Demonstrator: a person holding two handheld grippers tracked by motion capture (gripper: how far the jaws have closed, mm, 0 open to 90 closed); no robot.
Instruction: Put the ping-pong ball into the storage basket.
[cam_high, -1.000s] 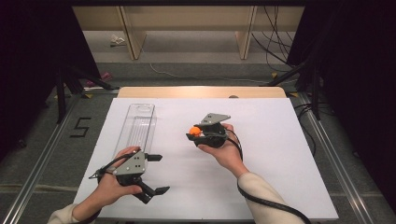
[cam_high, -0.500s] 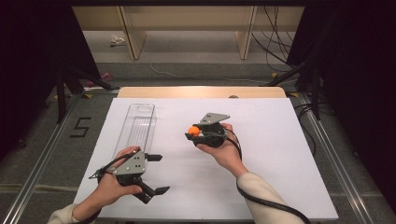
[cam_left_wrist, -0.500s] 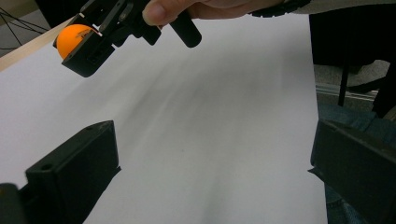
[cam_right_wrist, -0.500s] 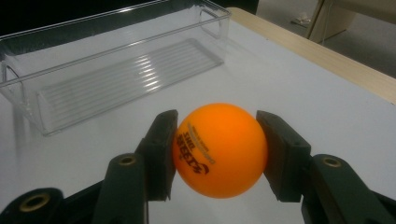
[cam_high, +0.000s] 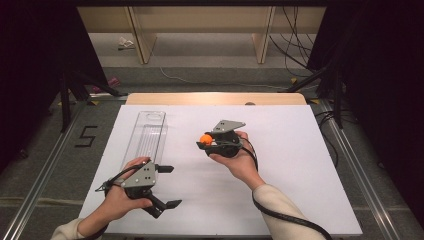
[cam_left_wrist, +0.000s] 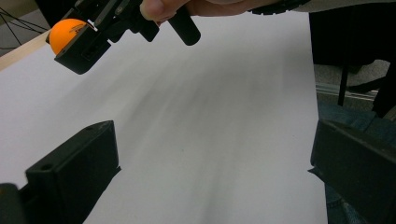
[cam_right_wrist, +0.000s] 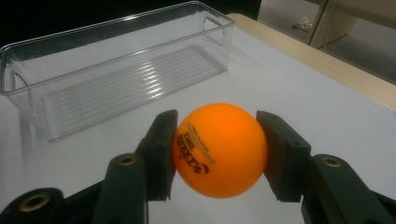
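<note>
Orange table-tennis ball (cam_right_wrist: 219, 149) clamped between jaws of right tool (cam_high: 206, 141), held above middle of white tabletop (cam_high: 300, 150). Black print seen on ball. Left tool (cam_high: 169, 186) held at near left, jaws spread wide, nothing between them. Clear plastic bin (cam_high: 145, 137) laid lengthwise at far left of tabletop, left of ball, well apart from it.
</note>
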